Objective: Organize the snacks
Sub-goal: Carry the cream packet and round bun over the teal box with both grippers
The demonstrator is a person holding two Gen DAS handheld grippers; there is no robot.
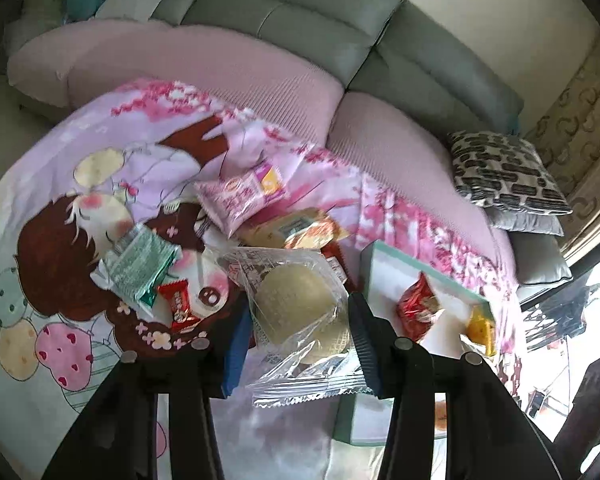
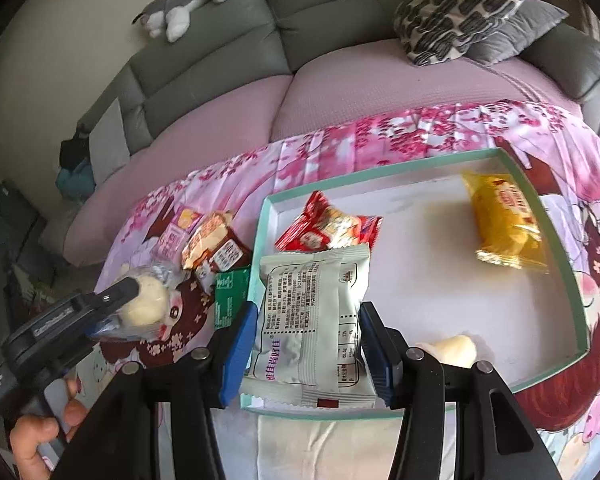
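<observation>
A clear packet with a round pale cake (image 1: 300,312) is clamped between the blue pads of the left gripper (image 1: 298,344), its crimped lower edge hanging below the fingers. From the right wrist view the same packet is seen pinched at the tip of the left gripper (image 2: 140,300), lifted off the cartoon-printed cloth (image 1: 60,240) to the left of the tray (image 2: 560,264). No earlier picture is given, so nothing is said of how the jaws arrived there.

A grey-white packet (image 2: 316,312) printed with small black text is gripped between the pads of the right gripper (image 2: 308,344). It is held upright over the near left corner of the tray, with its top edge just beside a red packet (image 2: 328,228) that lies inside the tray. A yellow packet (image 2: 504,220) lies in the far right part of the tray, well apart from the grey-white one. A pale rounded piece (image 2: 452,350) shows near the tray's front rim; what it is cannot be told.

Left of the tray, on the cloth, a pink packet (image 1: 240,196), a green-and-white packet (image 1: 140,264) and a small red wrapper (image 1: 180,304) are heaped near others.

Both grippers are tilted downward. A hand (image 2: 40,436) is wrapped round the left gripper's handle, fingers curled at the lower left.
</observation>
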